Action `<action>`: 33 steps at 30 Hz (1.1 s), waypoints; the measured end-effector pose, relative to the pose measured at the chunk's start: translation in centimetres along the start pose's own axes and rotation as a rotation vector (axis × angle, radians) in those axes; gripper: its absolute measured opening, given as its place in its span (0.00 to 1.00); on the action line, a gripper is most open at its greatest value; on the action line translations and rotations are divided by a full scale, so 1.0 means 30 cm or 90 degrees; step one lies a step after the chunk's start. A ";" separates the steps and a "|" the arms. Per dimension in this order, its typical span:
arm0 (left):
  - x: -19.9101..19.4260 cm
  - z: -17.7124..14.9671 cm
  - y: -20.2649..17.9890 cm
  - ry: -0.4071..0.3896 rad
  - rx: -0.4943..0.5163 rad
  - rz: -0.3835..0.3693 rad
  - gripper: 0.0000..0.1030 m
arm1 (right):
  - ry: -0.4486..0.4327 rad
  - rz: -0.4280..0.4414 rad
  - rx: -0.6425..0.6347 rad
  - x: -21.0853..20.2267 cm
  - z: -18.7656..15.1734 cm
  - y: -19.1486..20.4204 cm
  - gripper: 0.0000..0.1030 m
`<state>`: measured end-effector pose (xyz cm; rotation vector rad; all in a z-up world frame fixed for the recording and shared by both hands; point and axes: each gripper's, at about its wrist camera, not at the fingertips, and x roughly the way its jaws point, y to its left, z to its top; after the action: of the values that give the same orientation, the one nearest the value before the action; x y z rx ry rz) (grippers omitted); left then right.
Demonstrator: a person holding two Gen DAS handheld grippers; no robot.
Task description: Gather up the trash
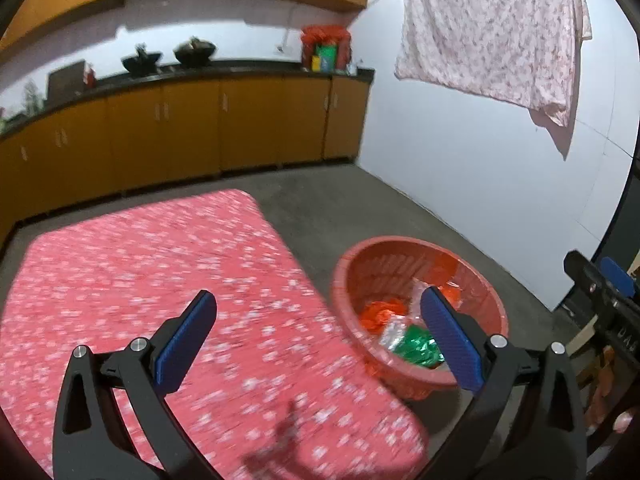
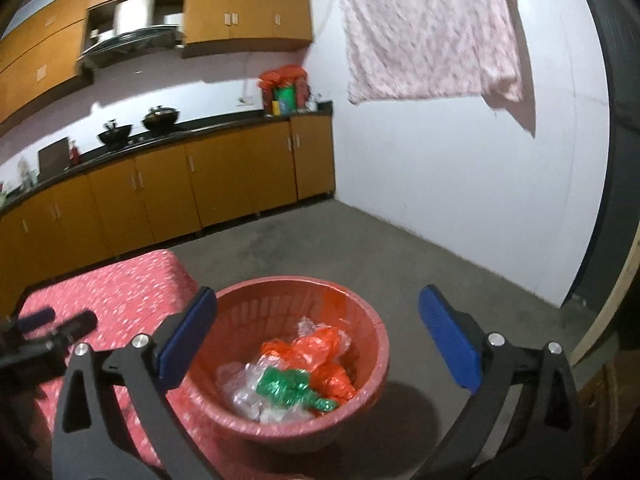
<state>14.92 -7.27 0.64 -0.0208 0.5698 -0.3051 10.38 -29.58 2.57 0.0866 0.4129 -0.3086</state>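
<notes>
Trash (image 2: 296, 376) sits in red basket (image 2: 372, 324) on floor, just right of pink flowered tabletop (image 1: 120, 280): orange bags, clear plastic, green wrapper (image 2: 288, 388). We hold left hand-held gripper (image 1: 318, 312) wide, nothing in it. Right hand-held gripper (image 2: 316, 312) wide too, above basket.

No legible text anywhere
</notes>
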 end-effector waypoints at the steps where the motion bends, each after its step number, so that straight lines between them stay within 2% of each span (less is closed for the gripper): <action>1: -0.039 -0.009 0.013 -0.012 -0.002 0.012 0.98 | 0.000 -0.008 -0.014 -0.028 -0.005 0.021 0.96; 5: -0.176 -0.050 0.055 -0.055 -0.010 0.055 0.98 | 0.001 -0.017 -0.043 -0.115 -0.030 0.083 0.96; 10: -0.309 -0.119 0.067 -0.102 0.030 0.129 0.98 | 0.011 0.043 -0.017 -0.224 -0.076 0.114 0.96; 13: -0.356 -0.152 0.074 -0.106 0.046 0.155 0.98 | 0.002 0.047 -0.035 -0.275 -0.093 0.143 0.96; 19: -0.416 -0.200 0.110 -0.096 0.012 0.161 0.98 | -0.021 0.052 -0.081 -0.381 -0.132 0.205 0.96; 24: -0.474 -0.247 0.117 -0.106 0.011 0.173 0.98 | -0.031 0.067 -0.097 -0.442 -0.164 0.237 0.96; 33: -0.518 -0.280 0.138 -0.111 -0.008 0.169 0.98 | -0.042 0.078 -0.096 -0.496 -0.179 0.251 0.96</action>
<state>-0.81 1.72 1.32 0.0161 0.3956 -0.0396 -2.26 -17.54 3.89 -0.0462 0.3619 -0.1591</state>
